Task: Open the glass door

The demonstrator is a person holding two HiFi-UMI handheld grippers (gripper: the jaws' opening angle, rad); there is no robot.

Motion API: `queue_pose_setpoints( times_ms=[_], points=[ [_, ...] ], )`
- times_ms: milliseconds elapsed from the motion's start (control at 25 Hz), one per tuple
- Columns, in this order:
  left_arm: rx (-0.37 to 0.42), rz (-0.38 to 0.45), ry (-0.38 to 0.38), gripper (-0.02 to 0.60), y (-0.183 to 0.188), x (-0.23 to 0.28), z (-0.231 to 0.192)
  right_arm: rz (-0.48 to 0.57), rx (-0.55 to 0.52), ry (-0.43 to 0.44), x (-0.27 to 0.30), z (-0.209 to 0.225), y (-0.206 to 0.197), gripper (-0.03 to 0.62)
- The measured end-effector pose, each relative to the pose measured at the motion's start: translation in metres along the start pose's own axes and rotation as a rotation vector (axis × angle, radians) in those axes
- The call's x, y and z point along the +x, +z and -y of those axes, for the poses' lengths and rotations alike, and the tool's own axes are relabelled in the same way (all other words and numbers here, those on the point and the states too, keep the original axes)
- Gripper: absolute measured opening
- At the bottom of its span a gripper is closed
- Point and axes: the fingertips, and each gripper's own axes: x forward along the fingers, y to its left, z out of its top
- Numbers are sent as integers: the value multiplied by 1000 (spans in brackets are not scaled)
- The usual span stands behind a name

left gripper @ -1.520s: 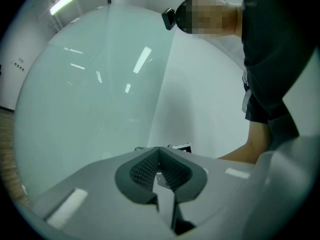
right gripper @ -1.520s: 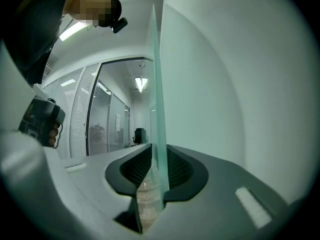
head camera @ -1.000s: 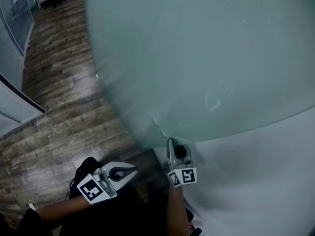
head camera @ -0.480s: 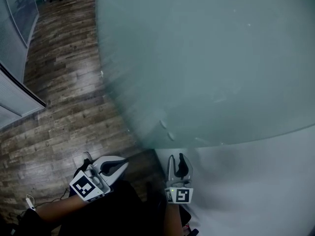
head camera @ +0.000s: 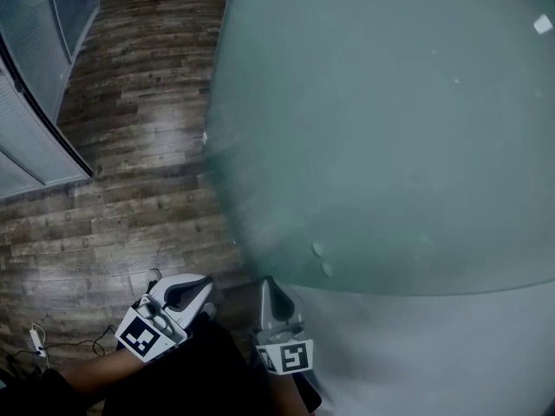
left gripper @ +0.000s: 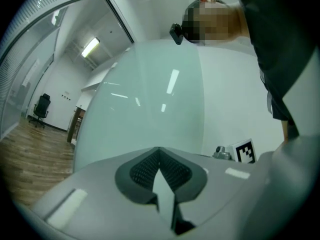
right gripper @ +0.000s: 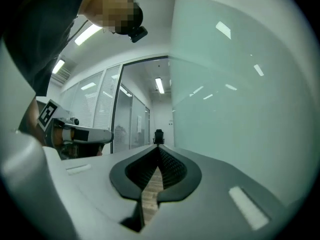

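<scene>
Left gripper (head camera: 205, 289) was pressed shut and empty; right gripper (head camera: 268, 286) had just closed, nothing between its jaws, tip close under the frosted glass door (head camera: 381, 128). Door's free edge ran up left of centre. Open wood floor (head camera: 130, 172) lay left of it, up to a glass partition (head camera: 35, 76); white wall (head camera: 451, 354) at right.

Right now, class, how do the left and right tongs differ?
The left tongs face the door; the right tongs point past its edge, down the corridor. The right tongs sit nearer it than the left tongs, and have just closed on nothing. Both are shut and empty.
</scene>
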Motion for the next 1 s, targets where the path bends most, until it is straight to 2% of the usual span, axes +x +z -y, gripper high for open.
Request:
queue_pose_setpoints(
  times_ms=[120,240,480,1000],
  points=[
    [-12,43,71,0,23,-20,-21,9,-29,61,35,-32,12,0],
    [28,78,132,0,37,-42,-43,-35,-65,124,63,-60,4,0],
    [56,89,240,0,44,-71,-88,-37,-80,161,109,-102,7,0],
    [91,104,331,0,52,-102,-136,-47,-86,245,157,-149,-2,0]
  ],
)
